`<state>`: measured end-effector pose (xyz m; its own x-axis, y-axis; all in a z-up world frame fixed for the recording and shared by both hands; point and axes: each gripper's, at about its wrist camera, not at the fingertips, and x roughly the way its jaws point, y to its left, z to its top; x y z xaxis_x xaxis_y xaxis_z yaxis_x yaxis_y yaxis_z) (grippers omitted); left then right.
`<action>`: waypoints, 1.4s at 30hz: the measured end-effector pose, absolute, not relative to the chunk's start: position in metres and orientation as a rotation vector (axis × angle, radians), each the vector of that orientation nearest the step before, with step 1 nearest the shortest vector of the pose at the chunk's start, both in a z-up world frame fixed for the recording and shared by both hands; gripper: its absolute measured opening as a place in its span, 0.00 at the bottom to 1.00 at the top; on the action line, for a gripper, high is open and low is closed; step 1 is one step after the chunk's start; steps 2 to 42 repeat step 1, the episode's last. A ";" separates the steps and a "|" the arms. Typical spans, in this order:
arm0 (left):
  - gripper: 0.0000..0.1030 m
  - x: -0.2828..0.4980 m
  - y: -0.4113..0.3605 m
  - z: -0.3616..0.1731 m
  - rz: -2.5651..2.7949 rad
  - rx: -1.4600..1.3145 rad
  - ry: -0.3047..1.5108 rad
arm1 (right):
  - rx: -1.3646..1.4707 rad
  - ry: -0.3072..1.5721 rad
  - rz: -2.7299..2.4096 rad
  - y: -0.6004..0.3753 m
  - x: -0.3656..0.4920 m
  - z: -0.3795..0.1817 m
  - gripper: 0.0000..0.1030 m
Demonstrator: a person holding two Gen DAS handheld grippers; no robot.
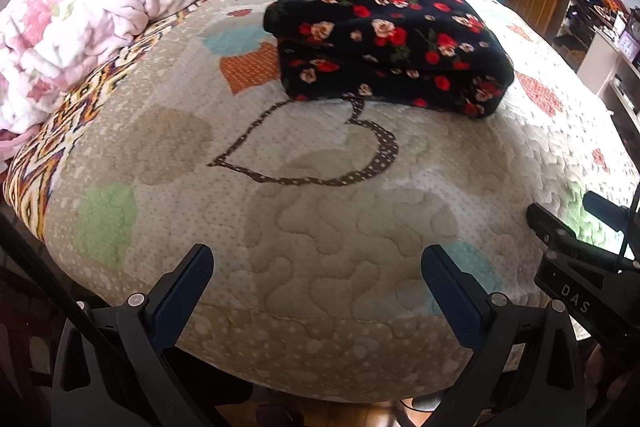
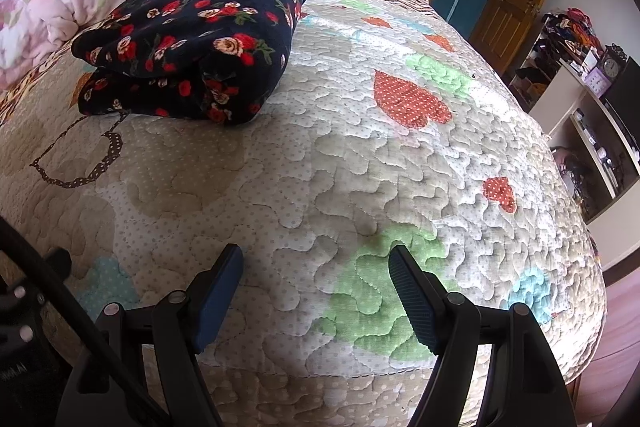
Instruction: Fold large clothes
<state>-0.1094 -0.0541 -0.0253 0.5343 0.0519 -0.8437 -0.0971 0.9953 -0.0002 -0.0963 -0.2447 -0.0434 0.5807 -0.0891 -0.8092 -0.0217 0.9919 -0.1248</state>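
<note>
Already folded into a thick bundle, the black floral garment (image 1: pixel 384 27) lies well ahead on the quilted bedspread (image 1: pixel 320 227), left of the right gripper (image 2: pixel 316 291) and nearer the left gripper (image 1: pixel 316 291), both 2 spread wide, holding nothing.

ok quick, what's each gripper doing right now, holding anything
Left gripper: open, holding nothing, over the quilt.
Right gripper: open, holding nothing; the folded garment lies apart from both.
</note>
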 end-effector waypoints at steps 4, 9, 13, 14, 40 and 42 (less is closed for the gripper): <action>1.00 -0.109 -0.053 -0.025 0.090 -0.051 1.003 | -0.126 0.951 -0.039 -0.244 -0.096 -0.044 0.77; 1.00 -0.109 -0.053 -0.025 0.090 -0.051 1.003 | -0.126 0.951 -0.039 -0.244 -0.096 -0.044 0.77; 1.00 -0.109 -0.053 -0.025 0.090 -0.051 1.003 | -0.126 0.951 -0.039 -0.244 -0.096 -0.044 0.77; 1.00 -0.109 -0.053 -0.025 0.090 -0.051 1.003 | -0.126 0.951 -0.039 -0.244 -0.096 -0.044 0.77; 1.00 -0.109 -0.053 -0.025 0.090 -0.051 1.003 | -0.126 0.951 -0.039 -0.244 -0.096 -0.044 0.77; 1.00 -0.109 -0.053 -0.025 0.090 -0.051 1.003 | -0.126 0.951 -0.039 -0.244 -0.096 -0.044 0.77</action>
